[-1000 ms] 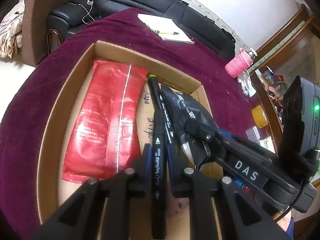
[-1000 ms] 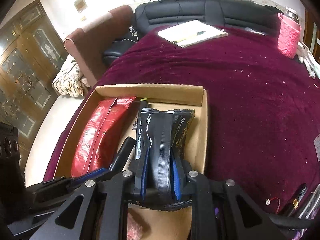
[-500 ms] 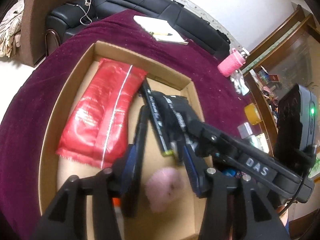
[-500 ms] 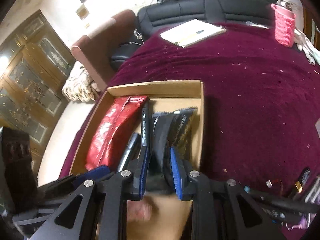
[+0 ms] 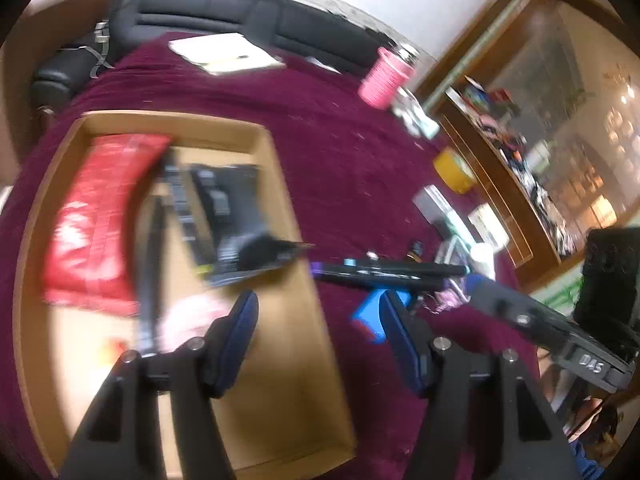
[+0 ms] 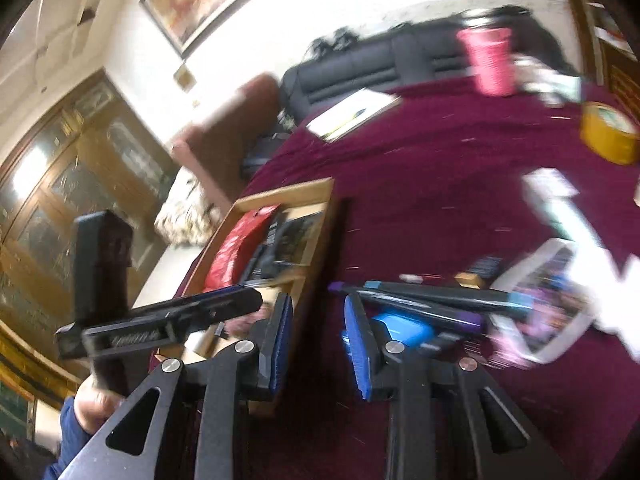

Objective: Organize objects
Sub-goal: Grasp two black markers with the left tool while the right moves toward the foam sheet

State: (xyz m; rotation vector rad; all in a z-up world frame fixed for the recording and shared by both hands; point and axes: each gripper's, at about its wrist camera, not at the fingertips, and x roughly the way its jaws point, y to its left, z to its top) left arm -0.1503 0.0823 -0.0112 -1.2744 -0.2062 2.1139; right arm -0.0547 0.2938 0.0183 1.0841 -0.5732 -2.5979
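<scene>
A cardboard tray point(image 5: 280, 184) on the maroon cloth holds a red packet point(image 5: 100, 216), a black packet point(image 5: 232, 208), black markers point(image 5: 150, 248) and a pink lump point(image 5: 188, 316). My left gripper point(image 5: 316, 340) is open and empty above the tray's right wall. My right gripper point(image 6: 316, 340) is open and empty over the cloth beside the tray point(image 6: 320, 216). Dark markers point(image 5: 384, 270) and a blue object point(image 5: 370, 316) lie on the cloth just right of the tray; they also show in the right wrist view as markers point(image 6: 420, 296) and blue object point(image 6: 404, 330). Both views are blurred.
A yellow tape roll point(image 5: 456, 168), a pink-sleeved bottle point(image 5: 384, 76), a notepad with pencil point(image 5: 224, 54) and small boxes point(image 5: 444, 208) lie on the cloth. A white basket of small items point(image 6: 552, 304) sits at the right. A black sofa point(image 5: 240, 20) stands behind.
Both grippers have opened and pulled back to the right, out of the tray. The marker and the black packet they held now lie in the tray.
</scene>
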